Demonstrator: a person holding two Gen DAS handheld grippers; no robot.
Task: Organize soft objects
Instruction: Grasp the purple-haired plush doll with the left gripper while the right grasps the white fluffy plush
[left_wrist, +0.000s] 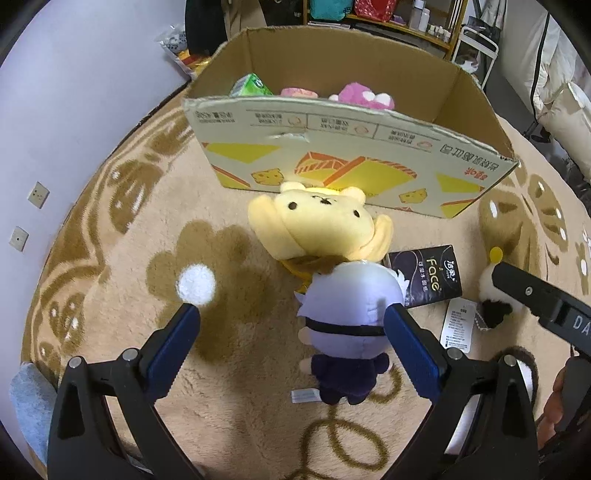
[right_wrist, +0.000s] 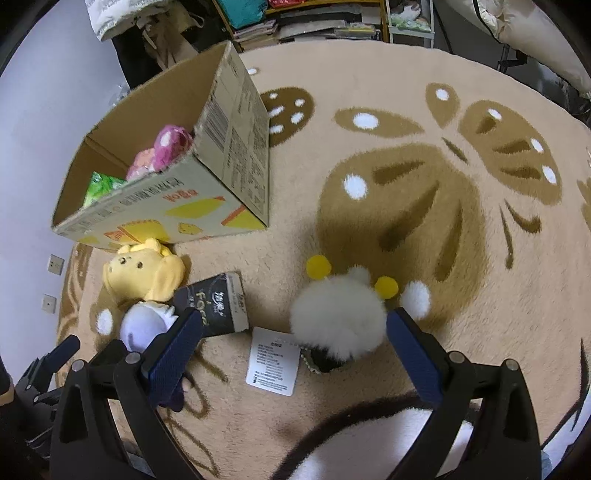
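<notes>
- A beige rug (right_wrist: 369, 229) with brown butterfly and flower patterns covers the floor; cluttered shelves (left_wrist: 388, 14) stand at 12 o'clock, a pale wall (left_wrist: 74, 110) at 9 o'clock
- An open cardboard box (left_wrist: 332, 155) holds a pink plush (left_wrist: 364, 96) and a green pack (left_wrist: 251, 85)
- The left gripper (left_wrist: 291, 325) has its jaws wide apart; the purple-haired doll (left_wrist: 351, 317) lies between them, against the right pad
- The right gripper (right_wrist: 293, 332) is spread wide around the white fluffy plush (right_wrist: 338, 317)
- The yellow bear plush (left_wrist: 321, 225) and black tissue pack (left_wrist: 428, 273) lie beside the box
</notes>
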